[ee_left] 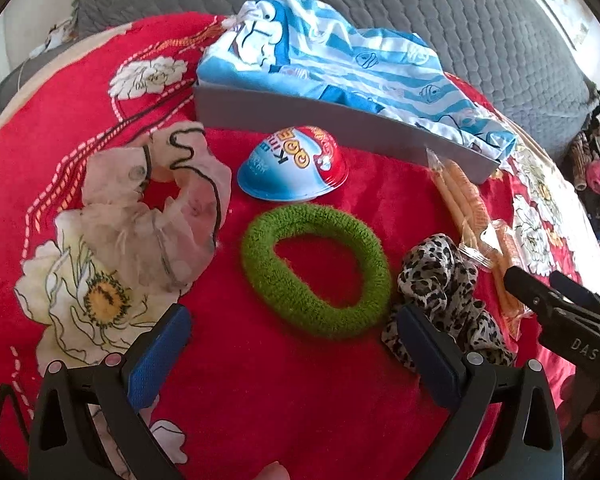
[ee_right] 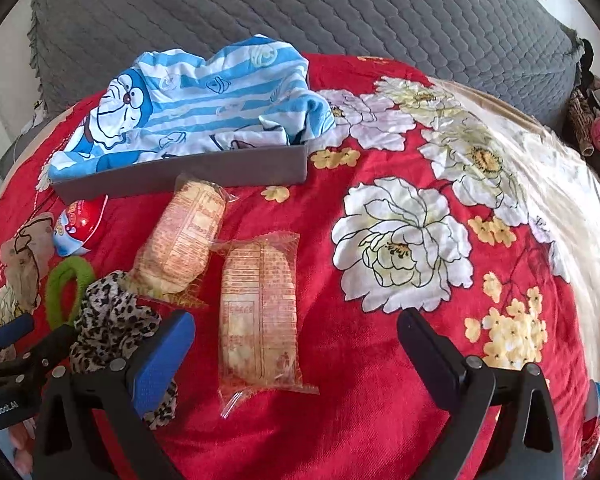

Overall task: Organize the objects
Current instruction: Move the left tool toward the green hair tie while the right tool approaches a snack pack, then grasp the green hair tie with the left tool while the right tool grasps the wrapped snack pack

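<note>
While both tongs hang wide and empty, the left gripper (ee_left: pixel 292 356) faces the green hair band (ee_left: pixel 315 270), likely its next pick, and the right gripper (ee_right: pixel 296 354) faces the near snack packet (ee_right: pixel 260 316). Loose items lie near the grey box (ee_left: pixel 312 118), seemingly awaiting sorting. It holds only a blue striped cloth (ee_left: pixel 320 56), spilling over its far and right edges.
</note>
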The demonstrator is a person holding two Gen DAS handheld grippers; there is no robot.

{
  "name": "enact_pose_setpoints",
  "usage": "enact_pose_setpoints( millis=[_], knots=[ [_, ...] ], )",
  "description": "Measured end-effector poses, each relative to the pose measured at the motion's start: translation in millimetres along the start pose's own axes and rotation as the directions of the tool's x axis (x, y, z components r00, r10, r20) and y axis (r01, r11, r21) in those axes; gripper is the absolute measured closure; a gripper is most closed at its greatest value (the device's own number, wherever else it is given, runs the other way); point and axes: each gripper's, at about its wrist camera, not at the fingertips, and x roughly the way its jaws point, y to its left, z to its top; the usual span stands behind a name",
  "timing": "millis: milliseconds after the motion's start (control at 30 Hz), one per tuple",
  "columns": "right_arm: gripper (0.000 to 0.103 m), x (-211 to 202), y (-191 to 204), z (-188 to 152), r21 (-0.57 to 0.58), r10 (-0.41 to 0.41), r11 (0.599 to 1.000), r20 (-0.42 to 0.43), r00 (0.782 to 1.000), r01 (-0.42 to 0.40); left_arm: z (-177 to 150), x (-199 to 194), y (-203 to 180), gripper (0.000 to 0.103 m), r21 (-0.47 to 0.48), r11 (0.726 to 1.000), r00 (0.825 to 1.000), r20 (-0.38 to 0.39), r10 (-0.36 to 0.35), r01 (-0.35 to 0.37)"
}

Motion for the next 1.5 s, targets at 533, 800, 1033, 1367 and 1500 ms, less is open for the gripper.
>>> enact_pose_setpoints(
  millis=[533, 800, 1033, 1367, 1500],
  knots=[
    [0.016, 18.3, -0.4, -3.6, -0.007, 0.012, 1.000, -0.051, 0.999, -0.013, 4.8, 8.4, 6.3, 0.018, -0.048, 0.999, 1.000, 0.006, -0.011, 0.011],
    [0.042, 21.7, 3.2, -0.4, -0.031, 0.057, 0.998, -0.058, 0.997, -0.058, 7.0, 8.4, 0.7, 0.058, -0.015, 0.997, 0.997, -0.019, -0.070, 0.070],
    [0.063, 20.9, 5.2, 3.5, -0.037, 0.099, 0.994, -0.065, 0.993, -0.102, 6.7, 7.0, -2.2, 0.088, -0.017, 0.991, 0.991, -0.040, -0.131, 0.131],
    [0.063, 8.4, 3.7, 7.0, -0.030, 0.126, 0.991, -0.043, 0.991, -0.128, 8.0, -4.3, -4.1, 0.090, 0.009, 0.993, 0.993, -0.004, -0.115, 0.115],
    [0.063, 0.7, 3.7, 9.0, -0.028, 0.133, 0.991, -0.027, 0.991, -0.133, 8.6, -9.5, -3.8, 0.090, 0.011, 0.994, 0.994, 0.006, -0.112, 0.112]
  ],
)
